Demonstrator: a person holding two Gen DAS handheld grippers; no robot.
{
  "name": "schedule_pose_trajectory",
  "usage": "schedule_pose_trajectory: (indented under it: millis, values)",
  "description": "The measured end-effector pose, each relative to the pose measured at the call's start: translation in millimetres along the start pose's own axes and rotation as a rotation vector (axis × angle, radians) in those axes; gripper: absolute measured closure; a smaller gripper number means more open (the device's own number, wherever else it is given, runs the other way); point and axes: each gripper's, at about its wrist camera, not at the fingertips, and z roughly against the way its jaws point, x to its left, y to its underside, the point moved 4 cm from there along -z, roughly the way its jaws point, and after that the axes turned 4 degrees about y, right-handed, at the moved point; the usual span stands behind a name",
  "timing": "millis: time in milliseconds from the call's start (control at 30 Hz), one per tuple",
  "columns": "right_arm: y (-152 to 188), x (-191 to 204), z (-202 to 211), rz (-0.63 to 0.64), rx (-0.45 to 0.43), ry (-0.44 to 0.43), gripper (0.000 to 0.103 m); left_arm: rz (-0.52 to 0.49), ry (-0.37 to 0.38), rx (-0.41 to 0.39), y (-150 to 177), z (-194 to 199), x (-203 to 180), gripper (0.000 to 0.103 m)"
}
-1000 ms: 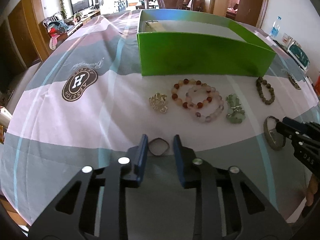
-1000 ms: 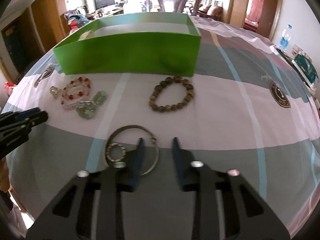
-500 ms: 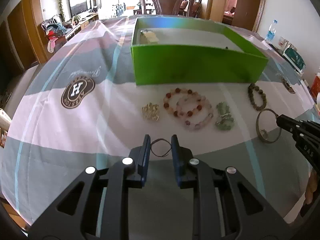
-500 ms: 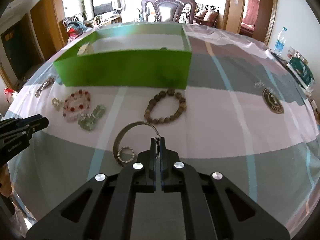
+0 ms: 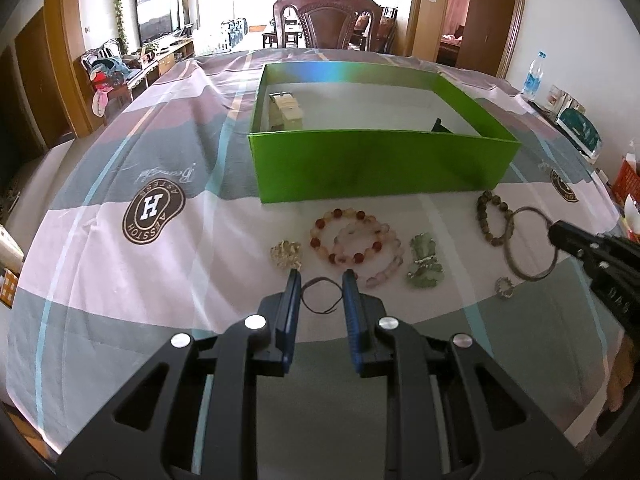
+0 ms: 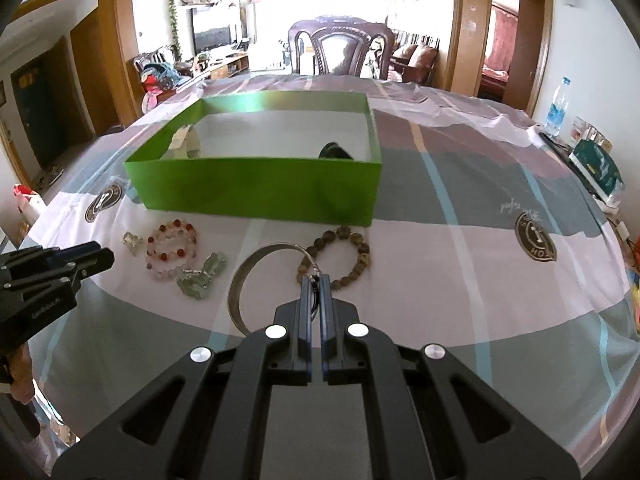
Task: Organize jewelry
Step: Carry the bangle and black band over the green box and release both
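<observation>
A green box [image 5: 380, 168] stands at the far middle of the table; it also shows in the right wrist view [image 6: 256, 188]. My left gripper [image 5: 320, 284] is shut on a thin dark cord ring [image 5: 320, 295] and holds it above the cloth. My right gripper [image 6: 316, 284] is shut on a silver bangle [image 6: 248, 276] and holds it lifted; the bangle also shows in the left wrist view [image 5: 532, 240]. On the cloth lie red and pink bead bracelets [image 5: 356, 242], a green stone piece [image 5: 424, 268], a gold charm [image 5: 286, 253], a brown bead bracelet [image 6: 348, 258] and a small sparkly ring [image 5: 505, 288].
The box holds a pale bracelet [image 5: 286, 110] at its left and a dark item [image 6: 334, 151] at its right. A water bottle [image 6: 557, 108] and a green packet [image 6: 596, 168] stand at the table's right edge. A wooden chair [image 5: 336, 24] stands behind the table.
My right gripper closed on the silver bangle and lifted it, leaving the small ring on the cloth. My left gripper closed on the cord ring and rose with it.
</observation>
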Motion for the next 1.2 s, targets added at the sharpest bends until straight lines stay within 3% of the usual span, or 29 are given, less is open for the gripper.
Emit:
schedule_pose_trajectory:
  millis: [200,400,567,667,900,1000,1067,1200]
  values:
    - [-22,7,4,0.021,-0.041,-0.004,0.099,-0.004,0.014,-0.038,-25,5,-1,0.082]
    - [-80,7,10,0.049,-0.161,-0.018,0.099,0.012,0.079,-0.086,-85,0,-8,0.082]
    - [-120,4,-21,0.023,-0.165,0.000,0.099,0.036,0.070,-0.072,-126,-34,-13,0.082]
    - [-127,5,-46,0.022,-0.140,0.008,0.099,0.051,0.054,-0.042,-139,-57,-13,0.082]
    - [-123,4,-83,-0.012,-0.086,-0.004,0.097,0.082,0.037,-0.017,-150,-87,-8,0.081]
    - [-120,-1,-82,-0.029,-0.083,-0.006,0.083,0.095,0.037,-0.011,-148,-88,-4,0.070]
    - [-117,-6,-74,-0.043,-0.079,-0.001,0.076,0.096,0.033,-0.006,-142,-82,-3,0.067]
    - [-99,-15,-50,-0.054,-0.042,-0.010,0.075,0.067,0.005,-0.010,-114,-51,2,0.060]
